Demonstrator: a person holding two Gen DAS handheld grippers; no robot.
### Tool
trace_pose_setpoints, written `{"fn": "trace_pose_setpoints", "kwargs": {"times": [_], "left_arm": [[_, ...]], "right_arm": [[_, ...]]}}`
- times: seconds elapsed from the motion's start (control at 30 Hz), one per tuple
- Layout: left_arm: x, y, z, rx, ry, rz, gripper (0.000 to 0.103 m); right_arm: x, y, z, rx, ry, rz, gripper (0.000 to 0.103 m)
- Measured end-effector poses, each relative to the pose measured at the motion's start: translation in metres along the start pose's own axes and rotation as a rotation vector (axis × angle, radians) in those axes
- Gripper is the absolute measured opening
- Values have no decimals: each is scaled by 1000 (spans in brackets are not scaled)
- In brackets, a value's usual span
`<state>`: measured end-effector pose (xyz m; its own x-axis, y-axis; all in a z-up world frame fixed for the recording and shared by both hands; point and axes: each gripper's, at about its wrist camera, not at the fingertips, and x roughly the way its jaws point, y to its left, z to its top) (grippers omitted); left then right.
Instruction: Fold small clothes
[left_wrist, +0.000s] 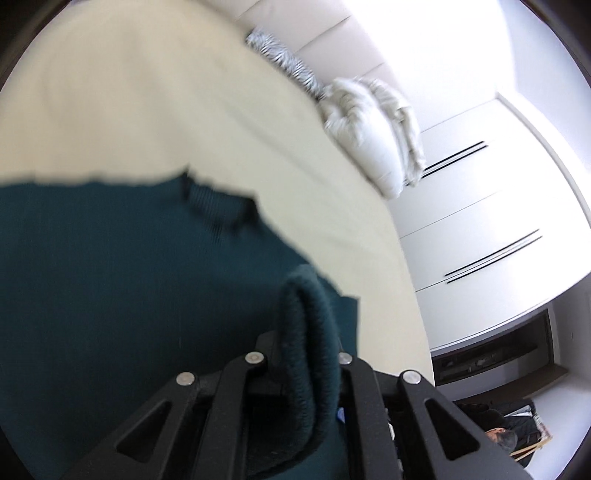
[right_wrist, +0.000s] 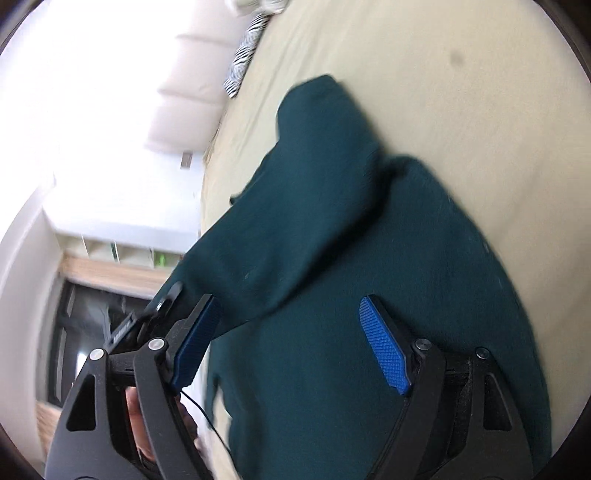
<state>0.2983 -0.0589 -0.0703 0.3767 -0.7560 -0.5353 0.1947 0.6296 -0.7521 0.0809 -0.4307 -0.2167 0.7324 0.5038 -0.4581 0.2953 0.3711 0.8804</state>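
Note:
A dark green knitted sweater (left_wrist: 110, 277) lies on the cream bed sheet (left_wrist: 147, 92). My left gripper (left_wrist: 304, 341) is shut on a thick fold of its edge, which bulges up between the black fingers. In the right wrist view the sweater (right_wrist: 332, 203) is spread over the sheet (right_wrist: 424, 74), and one part of it is lifted toward the left. My right gripper (right_wrist: 288, 301) hovers just over the cloth, open, its blue pads (right_wrist: 384, 347) wide apart with nothing pinched between them.
White pillows (left_wrist: 369, 129) and a zebra-striped pillow (left_wrist: 280, 55) lie at the head of the bed by a padded headboard (right_wrist: 192, 74). White cabinet fronts (left_wrist: 480, 203) stand beside the bed. The bed's edge (right_wrist: 210, 184) drops off to the left of my right gripper.

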Motion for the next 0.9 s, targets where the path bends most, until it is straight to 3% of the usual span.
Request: {"fn": "trace_pose_setpoints", "kwargs": {"times": [0.13, 0.37, 0.43, 0.57, 0.7, 0.9], "left_arm": [[5, 8, 21, 18, -2, 20, 9], [24, 50, 9, -56, 69, 54, 9], [26, 65, 8, -92, 70, 55, 10], [25, 82, 3, -138, 68, 34, 12], [28, 84, -4, -200, 95, -39, 12], [22, 75, -8, -236, 120, -92, 12]], "right_arm": [[24, 4, 24, 55, -20, 7, 78], [21, -10, 52, 150, -81, 37, 78], [-6, -18, 53, 150, -117, 43, 78], [-30, -19, 47, 153, -142, 28, 78], [-35, -13, 32, 133, -75, -57, 78], [-14, -6, 42, 155, -83, -74, 78]]}}
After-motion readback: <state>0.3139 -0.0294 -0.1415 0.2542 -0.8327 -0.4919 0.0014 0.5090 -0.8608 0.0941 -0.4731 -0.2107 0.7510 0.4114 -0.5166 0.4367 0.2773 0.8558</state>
